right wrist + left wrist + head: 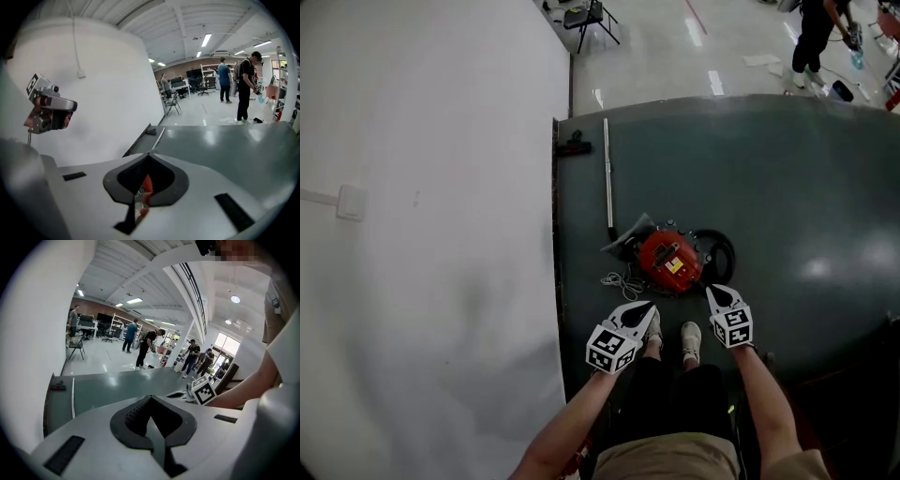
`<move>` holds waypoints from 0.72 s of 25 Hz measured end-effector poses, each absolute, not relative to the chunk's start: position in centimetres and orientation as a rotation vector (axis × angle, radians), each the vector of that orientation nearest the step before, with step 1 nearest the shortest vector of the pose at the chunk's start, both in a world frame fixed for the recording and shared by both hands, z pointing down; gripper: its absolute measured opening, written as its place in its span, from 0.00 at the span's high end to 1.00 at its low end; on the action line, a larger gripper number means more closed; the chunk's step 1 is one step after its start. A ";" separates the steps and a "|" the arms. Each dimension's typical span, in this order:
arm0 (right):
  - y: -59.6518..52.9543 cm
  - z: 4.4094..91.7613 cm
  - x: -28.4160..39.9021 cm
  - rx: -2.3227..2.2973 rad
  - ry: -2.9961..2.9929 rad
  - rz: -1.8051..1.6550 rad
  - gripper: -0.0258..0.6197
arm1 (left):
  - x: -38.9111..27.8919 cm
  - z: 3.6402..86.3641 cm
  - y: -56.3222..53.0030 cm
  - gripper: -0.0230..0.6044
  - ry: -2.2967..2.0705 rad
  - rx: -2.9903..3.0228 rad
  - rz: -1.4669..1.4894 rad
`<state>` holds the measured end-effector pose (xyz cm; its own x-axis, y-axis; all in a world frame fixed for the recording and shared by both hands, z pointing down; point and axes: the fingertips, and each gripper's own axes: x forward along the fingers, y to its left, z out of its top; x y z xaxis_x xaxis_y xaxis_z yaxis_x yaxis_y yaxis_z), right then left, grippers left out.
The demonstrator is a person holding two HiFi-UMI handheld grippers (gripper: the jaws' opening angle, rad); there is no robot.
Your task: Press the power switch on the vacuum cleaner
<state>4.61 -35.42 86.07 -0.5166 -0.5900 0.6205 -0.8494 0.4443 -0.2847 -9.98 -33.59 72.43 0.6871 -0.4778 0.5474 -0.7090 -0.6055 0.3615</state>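
On the dark green floor mat point(787, 187), not yet touching the red vacuum cleaner point(668, 261), press yet to come: hovering nearby with left gripper point(641, 310) and right gripper point(718, 294) closed, empty.

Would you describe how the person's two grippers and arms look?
The left gripper and right gripper have white shells tapering to black-lined jaws, each bearing a cube of black-and-white square markers. No cables show; the forearms are unsleeved.

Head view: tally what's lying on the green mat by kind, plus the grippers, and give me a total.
Red vacuum cleaner: 1
Metal tube: 1
Black floor nozzle: 1
Black hose: 1
Coiled cord: 1
Grey wedge-shaped piece: 1
Grippers: 2, left gripper, right gripper
Total: 8
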 end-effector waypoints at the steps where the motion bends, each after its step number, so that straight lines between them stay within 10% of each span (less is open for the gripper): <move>1: -35.9 88.3 4.2 1.200 -2.240 0.814 0.95 | -10.1 74.1 -34.4 0.95 -0.889 2.330 0.556; 18: -35.6 117.6 -2.5 0.837 -1.796 0.743 0.95 | -12.4 94.5 -37.7 0.95 -0.712 2.197 0.760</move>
